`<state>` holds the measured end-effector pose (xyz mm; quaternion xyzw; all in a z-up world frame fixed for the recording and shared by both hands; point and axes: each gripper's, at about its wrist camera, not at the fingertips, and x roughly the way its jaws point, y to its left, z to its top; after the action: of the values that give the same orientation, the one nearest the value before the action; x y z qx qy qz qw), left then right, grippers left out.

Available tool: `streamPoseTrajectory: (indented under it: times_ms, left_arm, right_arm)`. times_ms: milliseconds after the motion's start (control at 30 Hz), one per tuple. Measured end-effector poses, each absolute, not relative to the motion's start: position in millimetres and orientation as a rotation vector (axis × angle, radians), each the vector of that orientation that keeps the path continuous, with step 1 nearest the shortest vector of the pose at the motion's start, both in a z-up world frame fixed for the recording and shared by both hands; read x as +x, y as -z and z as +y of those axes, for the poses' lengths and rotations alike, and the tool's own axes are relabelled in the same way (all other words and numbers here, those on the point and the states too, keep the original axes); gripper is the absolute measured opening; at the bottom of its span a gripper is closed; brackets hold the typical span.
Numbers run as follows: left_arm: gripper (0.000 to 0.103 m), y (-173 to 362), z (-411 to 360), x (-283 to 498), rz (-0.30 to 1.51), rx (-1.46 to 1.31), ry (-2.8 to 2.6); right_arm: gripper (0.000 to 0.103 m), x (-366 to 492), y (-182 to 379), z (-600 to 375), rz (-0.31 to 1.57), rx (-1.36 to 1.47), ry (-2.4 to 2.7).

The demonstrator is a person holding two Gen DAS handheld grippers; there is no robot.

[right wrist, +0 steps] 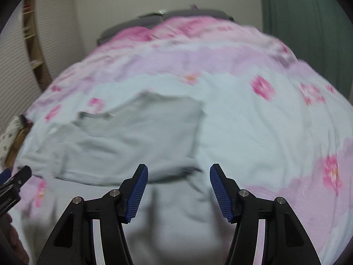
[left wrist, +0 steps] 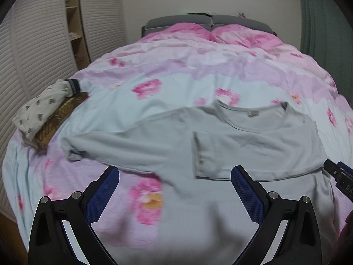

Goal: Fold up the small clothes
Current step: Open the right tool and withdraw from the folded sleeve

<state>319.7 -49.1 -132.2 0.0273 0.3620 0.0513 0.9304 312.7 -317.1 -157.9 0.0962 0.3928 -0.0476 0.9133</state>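
Observation:
A pale grey long-sleeved shirt (left wrist: 253,145) lies flat on the flowered bed cover (left wrist: 167,66), neckline toward the headboard. One sleeve (left wrist: 211,154) is folded across its chest; the other sleeve stretches left to its cuff (left wrist: 74,153). My left gripper (left wrist: 175,172) hangs open above the shirt's lower part, nothing between its blue pads. My right gripper (right wrist: 179,169) is open too, over the shirt's (right wrist: 136,132) near right edge, holding nothing. Its tip also shows at the left wrist view's right edge as the right gripper (left wrist: 337,174). The left gripper (right wrist: 17,176) shows at the right wrist view's left edge.
A patterned white garment (left wrist: 37,112) rests on a woven brown mat (left wrist: 61,112) at the bed's left edge. Slatted wardrobe doors (left wrist: 26,66) and open shelves (left wrist: 75,22) stand left. A green curtain (right wrist: 308,33) hangs right. The grey headboard (left wrist: 198,19) is at the far end.

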Motion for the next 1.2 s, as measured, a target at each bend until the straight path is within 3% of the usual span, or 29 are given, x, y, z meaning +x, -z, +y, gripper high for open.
streamPoseTrajectory:
  times_ms: [767,1200]
  left_arm:
    - [0.103,163,-59,344,0.784,0.090,-0.140]
    - [0.103,131,42,316,0.719,0.024,-0.224]
  right_arm:
    - [0.060,303,180,-345,0.822,0.233,0.204]
    - [0.060,295,134,-219,0.698,0.210,-0.048]
